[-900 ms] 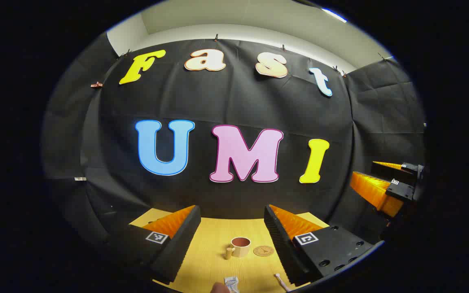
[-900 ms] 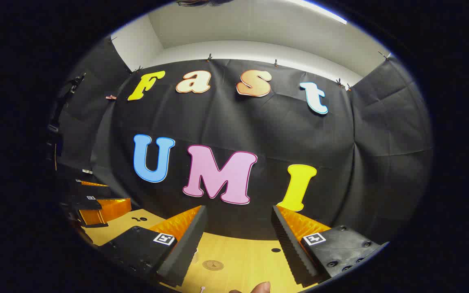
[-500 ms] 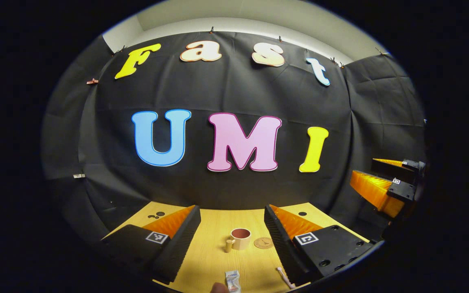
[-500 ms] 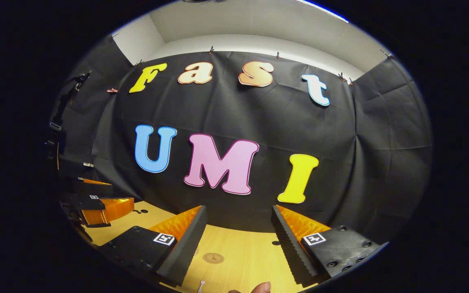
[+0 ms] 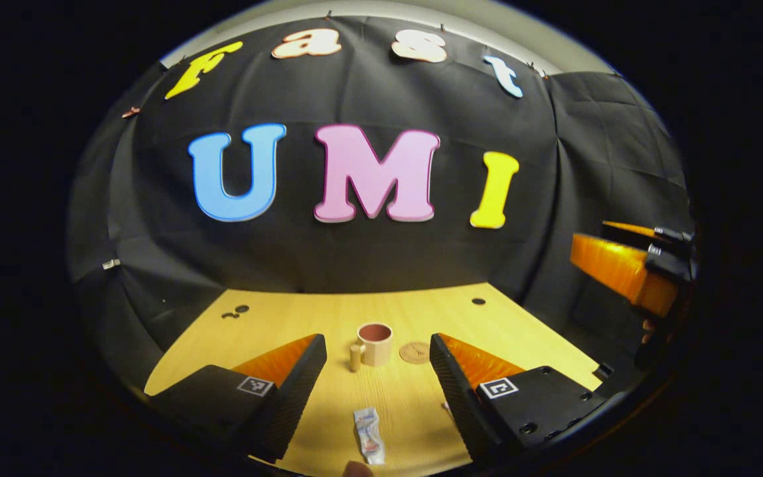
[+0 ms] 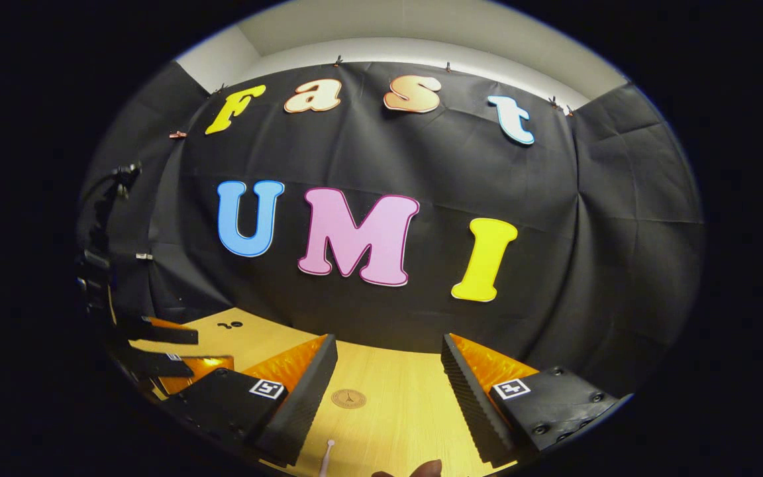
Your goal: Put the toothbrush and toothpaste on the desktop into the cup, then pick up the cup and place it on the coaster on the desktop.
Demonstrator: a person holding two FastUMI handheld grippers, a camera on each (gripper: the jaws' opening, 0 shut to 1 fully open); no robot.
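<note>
Toothpaste (image 5: 369,434) lies bottom-centre on the desktop (image 5: 289,318), between the spread fingers of the left gripper (image 5: 375,344), probably lined up for grabbing. Cup (image 5: 374,343) and coaster (image 5: 414,352) wait mid-frame. Toothbrush (image 6: 325,457) sits low before the right gripper (image 6: 388,358), also spread, empty.

We see a pale yellow wood-grain tabletop (image 5: 302,318), a cream cup (image 5: 375,344) with reddish-brown inside, a tan round coaster (image 5: 414,352), a white toothpaste (image 5: 369,434) tube with blue and red print, and a white toothbrush (image 6: 325,457).
</note>
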